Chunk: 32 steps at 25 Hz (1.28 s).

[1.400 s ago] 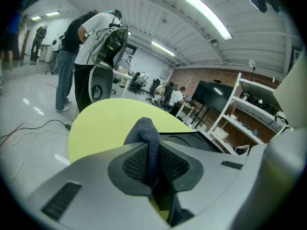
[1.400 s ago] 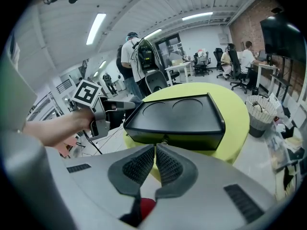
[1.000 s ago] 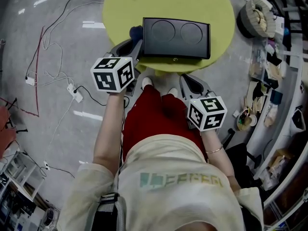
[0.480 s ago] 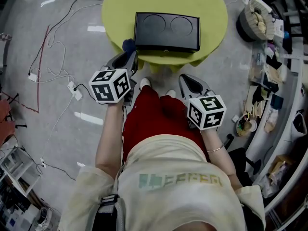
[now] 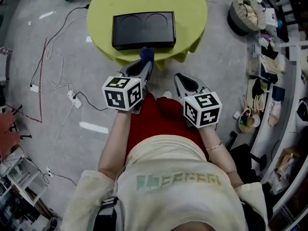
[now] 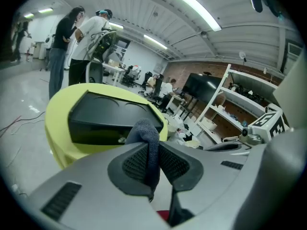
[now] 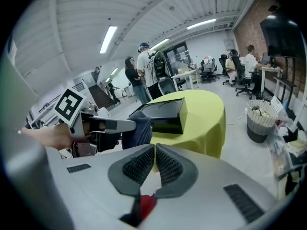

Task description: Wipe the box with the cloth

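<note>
The round yellow desk point(image 5: 192, 13) carries the black box point(image 5: 143, 29), which lies flat near the edge facing the person. The box looks stiff and smooth, with two round hollows in its lid. I think it may slide on the desk cover when pressed, so it would be better to steady it at a side wall.

The left gripper point(image 6: 152, 159) has its fingers clenched on the dark cloth point(image 6: 146, 133), and a soft bunch stands out past the tips. The cloth seems light and limp, so this bunch should do the wiping. It hangs just before the desk edge, not touching the box.

The right gripper point(image 7: 154, 164) has its fingers pressed together with nothing between them.
</note>
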### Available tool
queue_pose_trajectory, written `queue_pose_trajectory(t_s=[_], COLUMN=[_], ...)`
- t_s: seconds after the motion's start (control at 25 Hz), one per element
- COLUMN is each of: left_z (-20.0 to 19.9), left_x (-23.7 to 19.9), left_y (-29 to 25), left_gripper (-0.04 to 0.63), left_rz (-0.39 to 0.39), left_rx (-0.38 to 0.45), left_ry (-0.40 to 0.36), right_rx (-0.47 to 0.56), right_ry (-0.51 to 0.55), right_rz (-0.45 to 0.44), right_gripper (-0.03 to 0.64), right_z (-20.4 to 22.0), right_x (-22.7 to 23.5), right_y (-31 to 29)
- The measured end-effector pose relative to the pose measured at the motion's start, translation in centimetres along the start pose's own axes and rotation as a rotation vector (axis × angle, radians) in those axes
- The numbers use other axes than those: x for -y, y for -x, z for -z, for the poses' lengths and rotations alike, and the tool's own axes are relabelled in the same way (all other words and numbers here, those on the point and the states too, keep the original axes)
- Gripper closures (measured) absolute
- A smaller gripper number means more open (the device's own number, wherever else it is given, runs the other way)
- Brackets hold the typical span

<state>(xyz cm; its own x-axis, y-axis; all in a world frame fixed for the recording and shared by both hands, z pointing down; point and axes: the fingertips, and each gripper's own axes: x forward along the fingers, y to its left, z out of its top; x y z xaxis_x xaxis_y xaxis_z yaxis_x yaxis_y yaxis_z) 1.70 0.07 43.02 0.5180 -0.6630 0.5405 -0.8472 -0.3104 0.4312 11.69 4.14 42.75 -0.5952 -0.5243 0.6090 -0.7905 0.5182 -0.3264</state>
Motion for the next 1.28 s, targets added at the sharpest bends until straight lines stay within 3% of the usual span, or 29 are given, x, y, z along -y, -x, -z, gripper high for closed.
queue_pose_trajectory(t_s=[0.28,0.52,0.76,1.28], left_z=[-0.7,-4.0,-10.0,-20.5], left_x=[8.0,11.4,10.1,2.5], left_y=[-6.0,-11.3,-16.7,-25.0], left_gripper=[0.532,0.532,0.532,0.532], left_rz=[0.122,0.191,0.198,0.224], left_rx=[-0.083,-0.122,-0.116,-0.141], left_ry=[-0.130,-0.258,-0.344,-0.415], right_rx=[0.052,0.085,0.088,0.057], right_ry=[-0.072,-0.150,-0.210,-0.255], right_rz=[0.071,0.147,0.215,0.265], right_gripper=[0.578,0.578,0.578,0.578], right_z=[0.3,-0.7,-3.0,-10.2], right_x=[5.0,9.1,12.6,15.1], right_y=[3.1,3.7,1.9,-6.2])
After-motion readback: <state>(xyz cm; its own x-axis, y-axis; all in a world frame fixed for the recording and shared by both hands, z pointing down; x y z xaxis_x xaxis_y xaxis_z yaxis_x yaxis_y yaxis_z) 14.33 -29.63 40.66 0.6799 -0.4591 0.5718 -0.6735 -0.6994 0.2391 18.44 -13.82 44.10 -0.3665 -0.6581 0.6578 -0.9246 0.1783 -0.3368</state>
